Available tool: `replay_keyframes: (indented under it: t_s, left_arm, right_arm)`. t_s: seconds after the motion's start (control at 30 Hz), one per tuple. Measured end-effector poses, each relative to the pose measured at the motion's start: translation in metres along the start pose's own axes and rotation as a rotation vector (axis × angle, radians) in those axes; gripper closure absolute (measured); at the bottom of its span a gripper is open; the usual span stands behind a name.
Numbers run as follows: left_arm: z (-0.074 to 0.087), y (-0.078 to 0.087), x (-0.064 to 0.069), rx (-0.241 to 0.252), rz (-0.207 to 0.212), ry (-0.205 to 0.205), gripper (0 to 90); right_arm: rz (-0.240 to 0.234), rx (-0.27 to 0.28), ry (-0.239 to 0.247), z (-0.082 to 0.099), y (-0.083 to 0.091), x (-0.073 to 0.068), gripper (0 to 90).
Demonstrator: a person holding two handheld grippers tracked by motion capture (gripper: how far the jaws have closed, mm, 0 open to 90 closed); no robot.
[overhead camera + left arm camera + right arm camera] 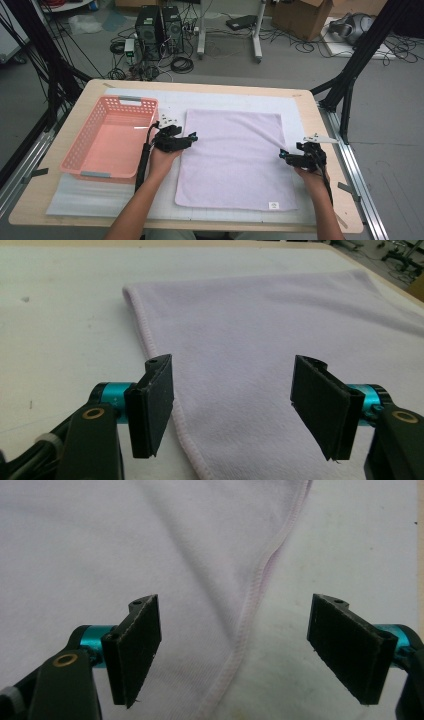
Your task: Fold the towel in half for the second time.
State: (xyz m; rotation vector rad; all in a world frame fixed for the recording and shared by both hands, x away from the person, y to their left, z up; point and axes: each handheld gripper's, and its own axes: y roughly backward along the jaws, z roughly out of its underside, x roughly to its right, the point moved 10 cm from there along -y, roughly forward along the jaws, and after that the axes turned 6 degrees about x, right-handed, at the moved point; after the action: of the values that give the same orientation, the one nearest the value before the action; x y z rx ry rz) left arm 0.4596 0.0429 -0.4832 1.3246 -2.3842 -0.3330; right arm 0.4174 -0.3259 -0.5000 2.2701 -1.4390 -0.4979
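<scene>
A pale lilac towel (232, 155) lies flat on the white mat in the middle of the table. My left gripper (192, 137) sits at the towel's left edge, jaws open, and in the left gripper view the towel's hemmed edge (160, 385) runs between its open jaws (235, 410). My right gripper (283, 155) is at the towel's right edge. Its jaws (235, 655) stand wide open over the towel's hem (252, 605), with nothing pinched.
A pink plastic basket (82, 150) stands at the left of the table, close to my left hand. The white mat (100, 200) covers most of the wooden tabletop. Black frame posts flank the table, and cables and computers lie on the floor beyond.
</scene>
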Motion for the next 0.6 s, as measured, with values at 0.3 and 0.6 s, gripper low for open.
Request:
replay_keyframes:
  t_s: [0.3,0.6]
  left_arm:
    - [-0.004,-0.029,-0.017,-0.048,-0.068,0.037,34.4]
    - [0.002,-0.048,-0.027,-0.108,-0.111,0.041,35.4]
  right_arm:
    - [0.029,-0.053,-0.035,-0.015,-0.027,0.016,22.1]
    - [0.054,-0.098,-0.043,-0.025,-0.054,0.022,27.1]
